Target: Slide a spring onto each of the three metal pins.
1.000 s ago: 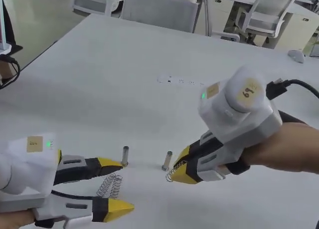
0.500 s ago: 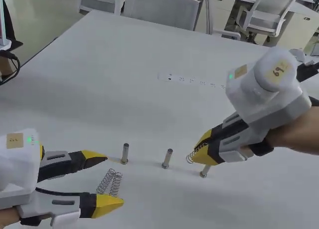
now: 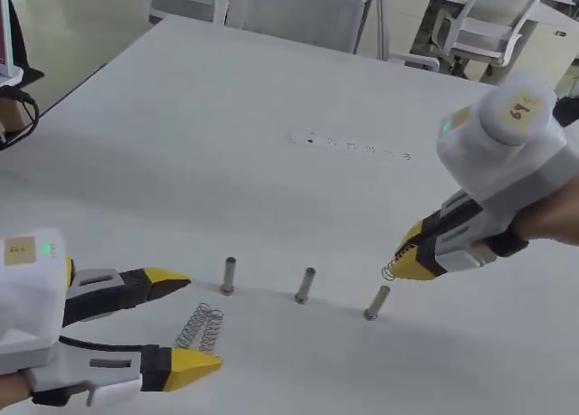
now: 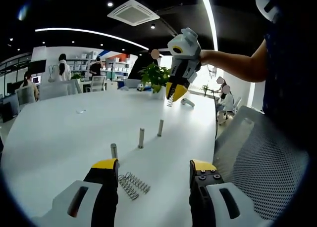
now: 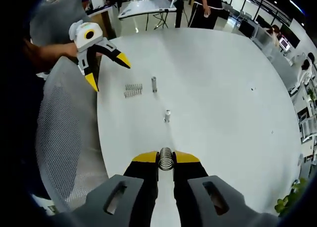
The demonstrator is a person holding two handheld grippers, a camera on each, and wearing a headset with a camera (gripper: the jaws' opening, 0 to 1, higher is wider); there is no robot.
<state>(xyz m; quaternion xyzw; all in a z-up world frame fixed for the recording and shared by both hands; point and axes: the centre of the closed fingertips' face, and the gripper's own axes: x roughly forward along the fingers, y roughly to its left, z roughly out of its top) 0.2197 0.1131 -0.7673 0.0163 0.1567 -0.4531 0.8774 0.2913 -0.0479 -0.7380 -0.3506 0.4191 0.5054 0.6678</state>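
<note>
Spring (image 5: 166,160) pinched in my right gripper (image 3: 409,263), jaws closed on it, held in the air just above the rightmost pin (image 3: 377,302). Middle pin (image 3: 306,285) and leftmost pin (image 3: 228,276) stand upright on the white table (image 3: 226,144). My left gripper (image 3: 201,320) is spread wide, holding nothing. Two loose springs (image 3: 203,327) lie between its jaws, near the leftmost pin.
</note>
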